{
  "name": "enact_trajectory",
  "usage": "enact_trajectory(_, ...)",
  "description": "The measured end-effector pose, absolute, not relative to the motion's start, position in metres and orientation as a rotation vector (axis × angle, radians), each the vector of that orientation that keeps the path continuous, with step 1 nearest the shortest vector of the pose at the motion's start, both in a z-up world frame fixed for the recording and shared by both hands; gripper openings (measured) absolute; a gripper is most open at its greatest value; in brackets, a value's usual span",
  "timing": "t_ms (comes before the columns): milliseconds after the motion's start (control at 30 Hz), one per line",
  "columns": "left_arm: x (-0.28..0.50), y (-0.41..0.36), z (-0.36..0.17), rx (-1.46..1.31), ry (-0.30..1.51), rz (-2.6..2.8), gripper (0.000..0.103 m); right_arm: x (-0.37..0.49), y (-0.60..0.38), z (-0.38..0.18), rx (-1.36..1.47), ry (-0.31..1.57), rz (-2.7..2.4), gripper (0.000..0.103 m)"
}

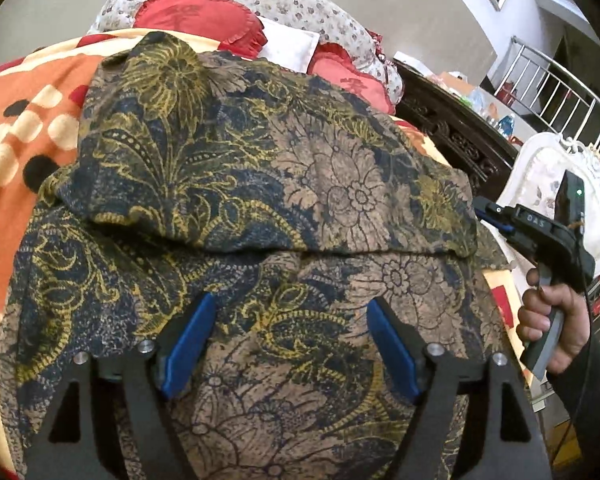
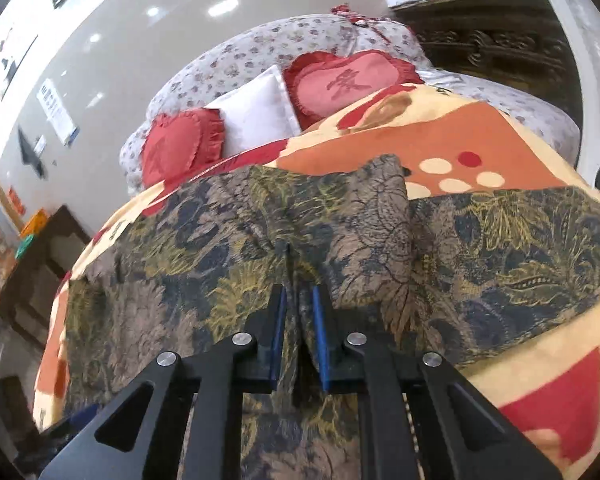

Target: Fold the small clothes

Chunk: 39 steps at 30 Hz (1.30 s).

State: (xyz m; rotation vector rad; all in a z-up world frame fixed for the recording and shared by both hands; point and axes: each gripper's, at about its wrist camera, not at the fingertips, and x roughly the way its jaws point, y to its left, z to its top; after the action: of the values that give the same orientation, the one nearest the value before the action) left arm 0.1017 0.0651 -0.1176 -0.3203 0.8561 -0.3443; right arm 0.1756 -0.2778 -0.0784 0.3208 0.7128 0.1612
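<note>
The floral garment (image 1: 260, 184), brown and navy with yellow print, lies spread on the bed's orange, cream and red blanket (image 1: 28, 128), covering most of the near half of it. Its far part is doubled back toward me, and that folded edge (image 1: 340, 250) runs straight across just beyond my left gripper (image 1: 288, 344). Bare blanket stays open past the cloth's far edge and on both sides, up to two red heart cushions (image 2: 184, 148) and a white pillow (image 2: 260, 114) at the head of the bed. A dark carved wooden frame (image 1: 456, 136) bounds the bed on one side. My left fingers (image 1: 188, 344) stand wide apart above flat cloth, with nothing pressed between them. My right gripper (image 2: 299, 328) has its fingers narrow, and a raised ridge of the garment runs up through the slim gap; I cannot tell if the pads truly pinch it. My right hand (image 1: 552, 320) holds its handle off the bed's edge.
</note>
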Motion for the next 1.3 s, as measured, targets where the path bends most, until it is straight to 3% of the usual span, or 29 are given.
enact_trajectory(200, 0.095, 0.095, -0.085, -0.394, 0.763, -0.291, 0.081, 0.188, -0.209, -0.094, 0.127, 0.77, 0.262, 0.023)
enact_trajectory(333, 0.132, 0.125, -0.048, -0.461, 0.656, -0.257, 0.081, 0.196, -0.209, -0.118, 0.106, 0.832, 0.225, 0.024)
enact_trajectory(367, 0.142, 0.128, -0.044, -0.455, 0.645, -0.252, 0.076, 0.196, -0.208, -0.119, 0.1, 0.83, 0.228, 0.024)
enact_trajectory(433, 0.177, 0.129, -0.042, -0.413, 0.672, -0.214, 0.05, 0.197, -0.205, -0.12, 0.071, 0.822, 0.227, 0.024)
enact_trajectory(467, 0.191, 0.13, -0.044, -0.406, 0.697, -0.186, 0.024, 0.196, -0.202, -0.121, 0.058, 0.82, 0.227, 0.024)
enact_trajectory(500, 0.208, 0.134, -0.051, -0.407, 0.73, -0.148, 0.011, 0.197, -0.199, -0.122, 0.033, 0.817, 0.227, 0.024)
enact_trajectory(600, 0.252, 0.148, -0.093, -0.41, 0.921, -0.018, 0.009, 0.187, -0.188, -0.122, -0.08, 0.788, 0.214, 0.024)
enact_trajectory(667, 0.256, 0.163, -0.107, -0.517, 0.92, -0.034, 0.006, 0.186, -0.177, -0.123, -0.159, 0.778, 0.183, 0.024)
enact_trajectory(767, 0.243, 0.17, -0.104, -0.586, 0.916, -0.061, 0.007, 0.186, -0.178, -0.122, -0.188, 0.774, 0.172, 0.025)
enact_trajectory(833, 0.223, 0.165, -0.089, -0.543, 0.876, -0.073, 0.02, 0.188, -0.178, -0.122, -0.164, 0.776, 0.183, 0.025)
enact_trajectory(900, 0.2, 0.158, -0.078, -0.536, 0.827, -0.098, 0.046, 0.187, -0.18, -0.122, -0.139, 0.777, 0.196, 0.025)
enact_trajectory(933, 0.186, 0.152, -0.072, -0.521, 0.801, -0.113, 0.05, 0.187, -0.182, -0.121, -0.139, 0.776, 0.196, 0.025)
enact_trajectory(1133, 0.131, 0.088, -0.073, -0.307, 0.816, -0.201, 0.053, 0.182, -0.191, -0.107, -0.098, 0.811, 0.217, 0.025)
enact_trajectory(1200, 0.116, 0.068, -0.087, -0.218, 0.832, -0.222, 0.06, 0.168, -0.218, -0.086, 0.007, 0.784, 0.198, 0.025)
enact_trajectory(1267, 0.106, 0.057, -0.106, -0.162, 0.86, -0.232, 0.065, 0.145, -0.256, -0.065, 0.066, 0.705, 0.12, 0.034)
enact_trajectory(1300, 0.104, 0.053, -0.113, -0.138, 0.876, -0.224, 0.065, 0.134, -0.284, -0.059, 0.087, 0.686, 0.047, 0.047)
